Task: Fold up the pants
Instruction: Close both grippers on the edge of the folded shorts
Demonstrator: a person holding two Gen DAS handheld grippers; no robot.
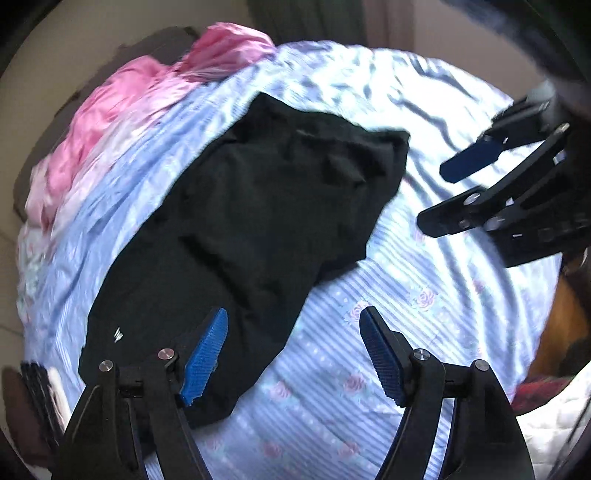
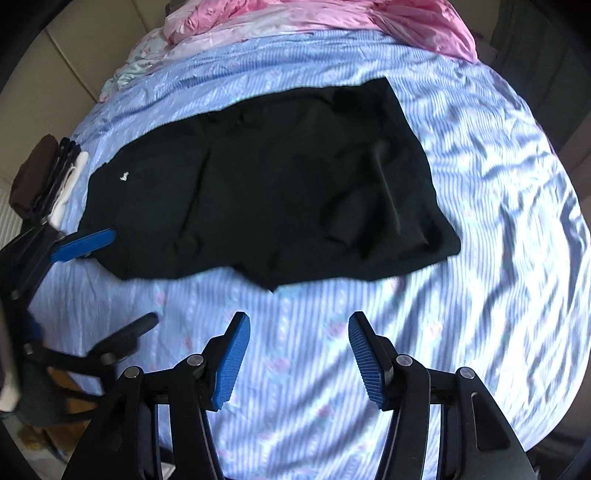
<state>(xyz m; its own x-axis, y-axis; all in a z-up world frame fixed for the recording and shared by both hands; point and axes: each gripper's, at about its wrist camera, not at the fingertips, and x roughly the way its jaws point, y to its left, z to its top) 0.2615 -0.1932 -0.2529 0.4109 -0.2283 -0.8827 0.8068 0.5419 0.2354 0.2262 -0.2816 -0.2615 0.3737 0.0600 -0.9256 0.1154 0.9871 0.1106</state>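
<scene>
A: Bedsheet [image 2: 295, 369], pale blue stripes with pink rose print, covers the bed; it is rumpled on the side beyond the pants' broad end. Landmark for all entries: the black pants [image 2: 266, 192].

B: Nearest the right wrist camera?

A: Right gripper [image 2: 299, 358], blue ribbed pads spread wide, nothing between them. It hovers over bare sheet, on the near side of the pants, apart from the cloth.

B: And the left one?

A: Left gripper [image 1: 293, 354], likewise released, pads wide apart. In its own view one pad overlaps the pants' narrow end; contact cannot be told. From the right wrist camera it shows at the pants' narrow end, one blue pad [image 2: 83, 244] just beside the hem.

B: State of the pants?

A: Lying flat on the sheet, middle of the bed, folded lengthwise to one dark slab with some creases. Small white mark [image 2: 124, 177] near the narrow end, also seen at [image 1: 118, 334]; too blurred to read as a logo or letters.

B: Farther out?

A: Beyond the narrow end, at the bed's edge, a stack of folded dark and white items [image 2: 55, 181]. Along the far side of the pants, pink bedding [image 2: 332, 18] is heaped.
</scene>
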